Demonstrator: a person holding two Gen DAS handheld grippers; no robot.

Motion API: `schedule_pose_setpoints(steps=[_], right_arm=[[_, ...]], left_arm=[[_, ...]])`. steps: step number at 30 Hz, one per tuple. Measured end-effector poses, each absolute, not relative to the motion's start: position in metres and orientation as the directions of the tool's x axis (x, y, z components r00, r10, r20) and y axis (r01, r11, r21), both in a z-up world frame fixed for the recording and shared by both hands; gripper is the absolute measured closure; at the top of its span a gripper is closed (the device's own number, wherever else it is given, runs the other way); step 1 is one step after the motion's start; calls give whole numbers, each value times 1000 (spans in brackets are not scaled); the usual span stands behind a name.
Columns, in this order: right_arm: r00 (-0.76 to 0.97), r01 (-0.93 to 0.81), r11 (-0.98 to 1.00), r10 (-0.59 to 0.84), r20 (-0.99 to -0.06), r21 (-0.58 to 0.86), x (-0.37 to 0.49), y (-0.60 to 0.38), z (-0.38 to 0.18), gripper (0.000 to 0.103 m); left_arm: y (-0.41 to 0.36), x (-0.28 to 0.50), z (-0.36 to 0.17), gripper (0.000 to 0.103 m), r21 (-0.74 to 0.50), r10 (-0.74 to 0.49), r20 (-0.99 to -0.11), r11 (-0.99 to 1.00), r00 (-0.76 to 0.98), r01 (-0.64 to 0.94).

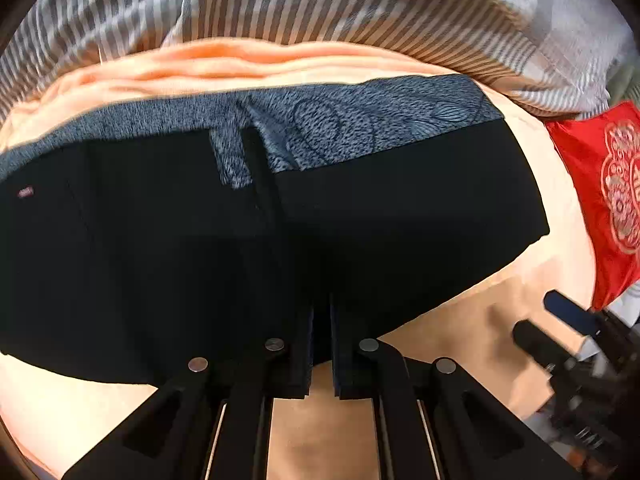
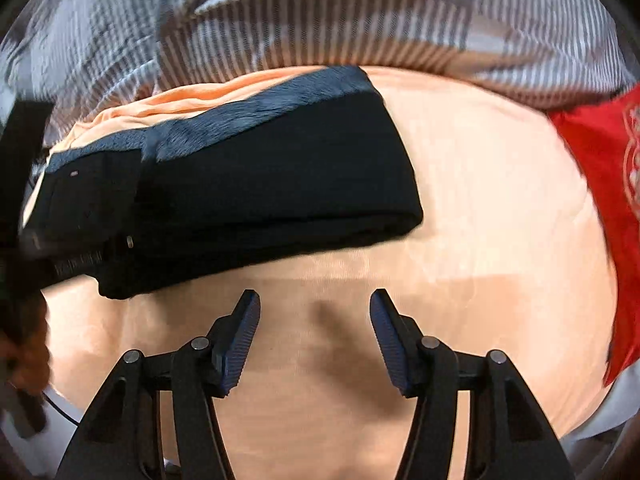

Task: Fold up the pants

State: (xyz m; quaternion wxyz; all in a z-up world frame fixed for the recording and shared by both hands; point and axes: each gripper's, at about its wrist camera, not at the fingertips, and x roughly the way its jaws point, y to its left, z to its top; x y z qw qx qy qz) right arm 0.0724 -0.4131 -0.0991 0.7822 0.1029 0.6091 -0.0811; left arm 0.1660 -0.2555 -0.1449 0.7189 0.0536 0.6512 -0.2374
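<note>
Left wrist view: the pants (image 1: 248,248) fill the middle of the frame as a compact dark bundle on the peach sheet (image 1: 500,320), the patterned waistband lining turned up along its top edge. They look folded into several layers, so the task seems near its end; at most a last fold or some tidying is left. The left gripper (image 1: 320,344) sits at bottom centre with its jaws drawn almost together, only a thin slit between them, at the near hem of the pants. It appears to be pinching that hem, though black cloth against black pads makes this hard to confirm. The right gripper (image 1: 560,320) shows blurred at lower right, over bare sheet. A striped quilt (image 1: 320,4) runs across the top and a red cloth (image 1: 600,200) lies at the right edge.

Right wrist view: the pants (image 2: 260,200) lie at centre left, a thick stack with a rounded fold at its right end. The right gripper (image 2: 316,340) at bottom centre stands wide apart, holding nothing, over the sheet just short of the pants.
</note>
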Motion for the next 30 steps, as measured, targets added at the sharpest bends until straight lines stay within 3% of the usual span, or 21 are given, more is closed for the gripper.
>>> schedule_pose_setpoints(steps=[7,9,11,13,19,24,30], right_arm=[[301,340,933,9,-953,117,78,-453,-82,42],[327,354,925,17,-945,140,86,-465,-77,48],[348,350,920,45,-936,174,100,-475,-78,69],[357,361,908,76,-931,212,113,-482,-82,74],[320,361,894,148,-936,265,141,-480,-105,74],[300,299,926,138,-944,230,138,-469,-123,74],[277,294,916,191,-942,272,136,-473,-121,72]], left_arm=[[-242,170,-106,94,-142,-205,-970,916,131,376],[-237,178,-90,94,-148,-218,-961,925,170,351],[-248,192,-85,94,-156,-233,-954,923,190,352],[-264,203,-90,94,-149,-232,-952,921,198,360],[-283,211,-153,94,-107,-146,-984,943,100,316],[-281,191,-146,94,-46,-117,-979,923,165,382],[-250,186,-127,94,-101,-141,-980,960,140,260]])
